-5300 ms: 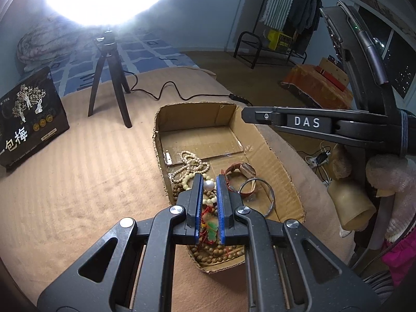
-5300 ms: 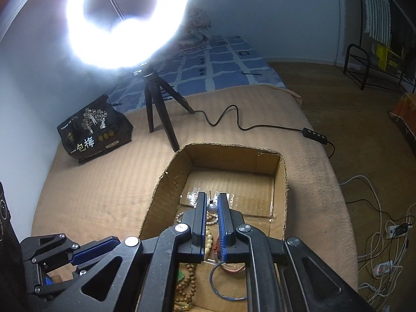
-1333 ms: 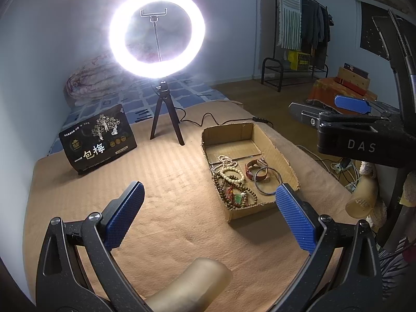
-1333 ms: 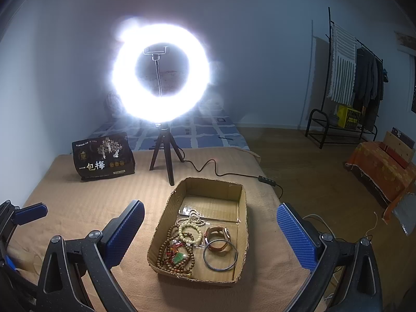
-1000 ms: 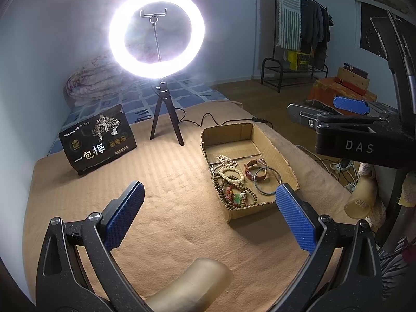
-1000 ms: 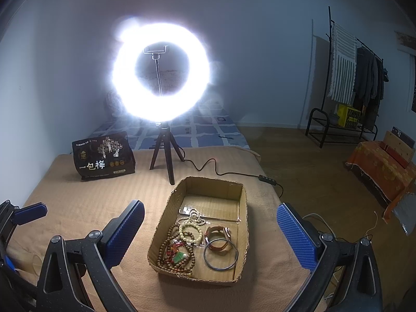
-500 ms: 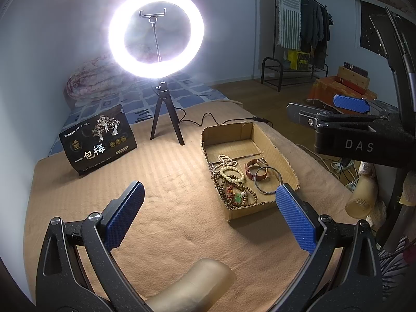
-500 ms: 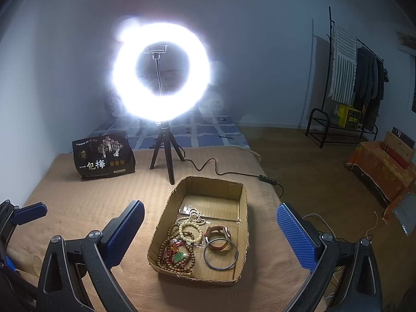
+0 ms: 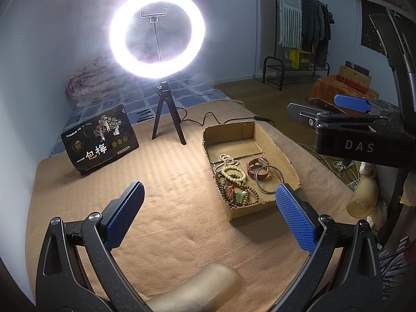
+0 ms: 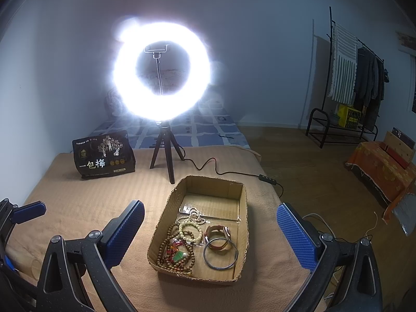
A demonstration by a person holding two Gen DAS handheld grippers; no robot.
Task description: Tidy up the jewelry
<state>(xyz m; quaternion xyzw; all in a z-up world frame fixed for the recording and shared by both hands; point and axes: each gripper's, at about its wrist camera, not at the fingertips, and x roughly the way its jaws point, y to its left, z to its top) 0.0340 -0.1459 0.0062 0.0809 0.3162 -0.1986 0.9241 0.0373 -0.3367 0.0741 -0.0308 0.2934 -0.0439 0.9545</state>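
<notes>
My left gripper and right gripper are both wide and hold nothing, above the bed, near the cardboard box with jewelry.

Pale walls; wooden floor — clothes rack; glaring ring light.

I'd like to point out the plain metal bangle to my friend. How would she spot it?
Find the cardboard box on the tan blanket, in front of the ring light. In its near right corner lies the metal bangle, overlapping the brown leather watch. It is the only bare, beadless hoop there.
</notes>
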